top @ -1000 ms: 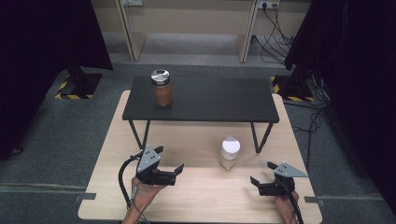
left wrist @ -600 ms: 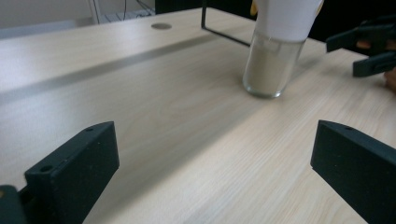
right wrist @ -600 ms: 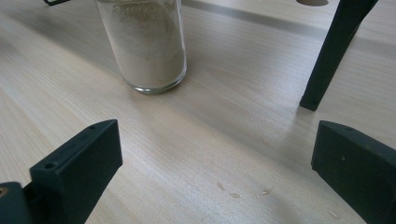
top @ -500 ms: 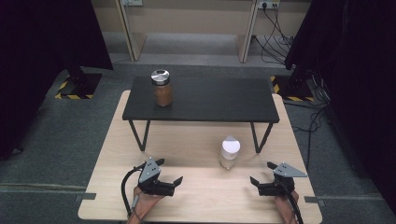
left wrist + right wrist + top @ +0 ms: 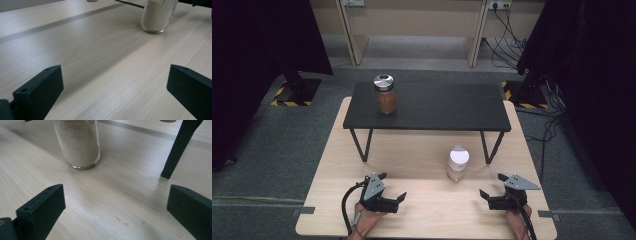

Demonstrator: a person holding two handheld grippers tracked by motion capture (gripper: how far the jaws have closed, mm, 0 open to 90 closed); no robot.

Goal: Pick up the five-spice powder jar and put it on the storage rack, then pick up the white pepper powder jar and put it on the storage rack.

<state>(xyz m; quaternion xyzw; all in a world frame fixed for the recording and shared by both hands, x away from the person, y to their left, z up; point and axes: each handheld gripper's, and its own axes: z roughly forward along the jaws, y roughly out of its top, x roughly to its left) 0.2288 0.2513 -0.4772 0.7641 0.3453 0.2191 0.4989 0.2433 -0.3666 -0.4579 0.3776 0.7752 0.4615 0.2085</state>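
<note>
Both the left gripper (image 5: 396, 200) and right gripper (image 5: 486, 196) rest low on the bench (image 5: 432, 220) with jaws spread and empty, the white-lidded jar (image 5: 457, 163) upright between and beyond them, seemingly staged for approach.

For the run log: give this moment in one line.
left gripper: open, empty | right gripper: open, empty | pale jar: upright between them

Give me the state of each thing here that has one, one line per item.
Left tongs: open, empty, low over the wooden table.
Right tongs: open, empty.
White-lidded jar: upright on the wooden table, lid on, pale powder inside.
Brown jar: upright on the black shelf, lid on.
</note>
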